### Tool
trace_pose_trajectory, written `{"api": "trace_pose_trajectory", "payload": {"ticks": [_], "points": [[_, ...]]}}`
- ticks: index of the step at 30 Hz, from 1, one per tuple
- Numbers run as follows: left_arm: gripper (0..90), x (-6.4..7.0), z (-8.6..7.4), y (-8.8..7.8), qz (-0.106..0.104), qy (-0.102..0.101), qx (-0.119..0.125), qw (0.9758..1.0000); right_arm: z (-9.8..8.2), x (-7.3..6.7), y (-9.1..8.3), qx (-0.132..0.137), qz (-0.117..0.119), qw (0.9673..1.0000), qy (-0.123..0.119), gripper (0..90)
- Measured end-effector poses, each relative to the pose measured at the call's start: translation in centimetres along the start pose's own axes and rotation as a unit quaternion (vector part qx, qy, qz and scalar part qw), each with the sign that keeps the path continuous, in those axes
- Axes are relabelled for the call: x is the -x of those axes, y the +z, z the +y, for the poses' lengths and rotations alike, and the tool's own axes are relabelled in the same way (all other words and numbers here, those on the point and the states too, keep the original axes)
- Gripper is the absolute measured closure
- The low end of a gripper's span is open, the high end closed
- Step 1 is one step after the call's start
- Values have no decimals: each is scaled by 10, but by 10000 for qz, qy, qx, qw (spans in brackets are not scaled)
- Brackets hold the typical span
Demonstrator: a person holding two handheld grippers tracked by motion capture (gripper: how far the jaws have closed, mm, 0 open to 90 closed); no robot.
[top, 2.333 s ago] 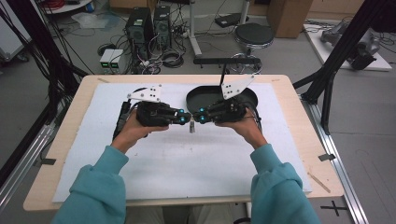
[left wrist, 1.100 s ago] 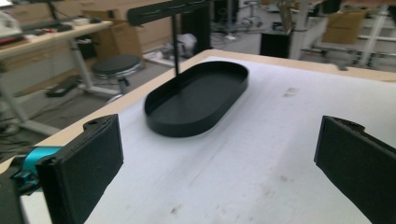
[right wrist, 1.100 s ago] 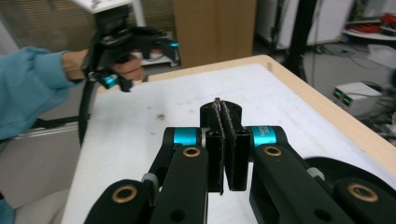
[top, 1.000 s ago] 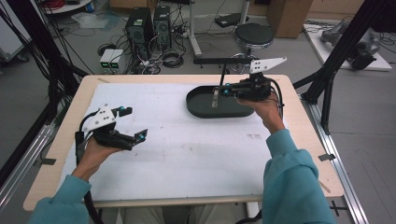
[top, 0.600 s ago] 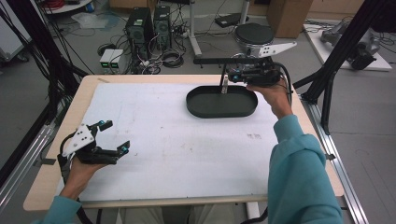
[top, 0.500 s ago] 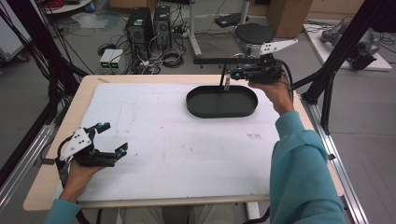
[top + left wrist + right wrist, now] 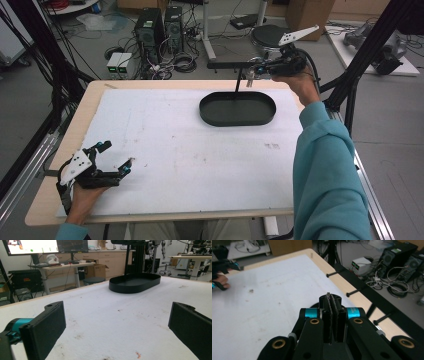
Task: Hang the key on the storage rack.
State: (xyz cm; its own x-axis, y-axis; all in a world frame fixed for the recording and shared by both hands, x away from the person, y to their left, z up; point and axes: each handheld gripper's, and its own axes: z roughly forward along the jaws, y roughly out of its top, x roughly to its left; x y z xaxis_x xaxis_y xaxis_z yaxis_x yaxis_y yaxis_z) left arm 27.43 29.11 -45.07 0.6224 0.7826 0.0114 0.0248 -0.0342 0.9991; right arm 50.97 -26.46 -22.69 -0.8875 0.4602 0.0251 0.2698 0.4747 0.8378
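Black oval tray (image 7: 238,108) at far right of the white mat (image 7: 165,150), long axis left-right. Right gripper (image 7: 248,75) just beyond its far rim, jaws pressed together on a thin dark rod (image 7: 237,85). Left gripper (image 7: 116,157) well apart at near left, spread empty.

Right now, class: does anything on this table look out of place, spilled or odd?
The white mat carries small brownish stains and an orange crumb near the left gripper. The black oval tray sits flat and looks undamaged.
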Motion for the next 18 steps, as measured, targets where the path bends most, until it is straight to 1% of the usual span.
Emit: {"api": "trace_pose_trajectory", "payload": {"ticks": [2,3,4,5,6,9,13,14,17,18], "points": [[17,-1,-1,0,26,45,-61,10000,3,4,0,18,-42,10000,-81,888],[17,-1,-2,1,50,33,-52,10000,4,6,0,-35,-43,10000,-58,888],[17,-1,-3,1,29,13,-71,10000,5,8,0,-96,-76,9999,-60,888],[17,-1,-4,1,61,2,-76,10000,5,10,1,-152,-129,9997,-109,888],[17,-1,-4,1,79,-7,-46,10000,5,12,1,-212,-129,9997,-72,888],[17,-2,-5,-1,90,-38,18,10000,7,16,2,-350,-192,9992,-71,888],[17,-1,-5,1,130,-51,-44,9999,8,20,5,-422,-227,9988,-74,888],[17,-1,-5,1,150,-40,-57,9999,7,21,6,-446,-226,9987,-53,888],[17,1,-5,0,181,36,17,9998,5,23,10,-566,-284,9980,-83,888],[17,1,-6,0,187,58,38,9998,5,24,10,-618,-289,9977,-57,888]]}}
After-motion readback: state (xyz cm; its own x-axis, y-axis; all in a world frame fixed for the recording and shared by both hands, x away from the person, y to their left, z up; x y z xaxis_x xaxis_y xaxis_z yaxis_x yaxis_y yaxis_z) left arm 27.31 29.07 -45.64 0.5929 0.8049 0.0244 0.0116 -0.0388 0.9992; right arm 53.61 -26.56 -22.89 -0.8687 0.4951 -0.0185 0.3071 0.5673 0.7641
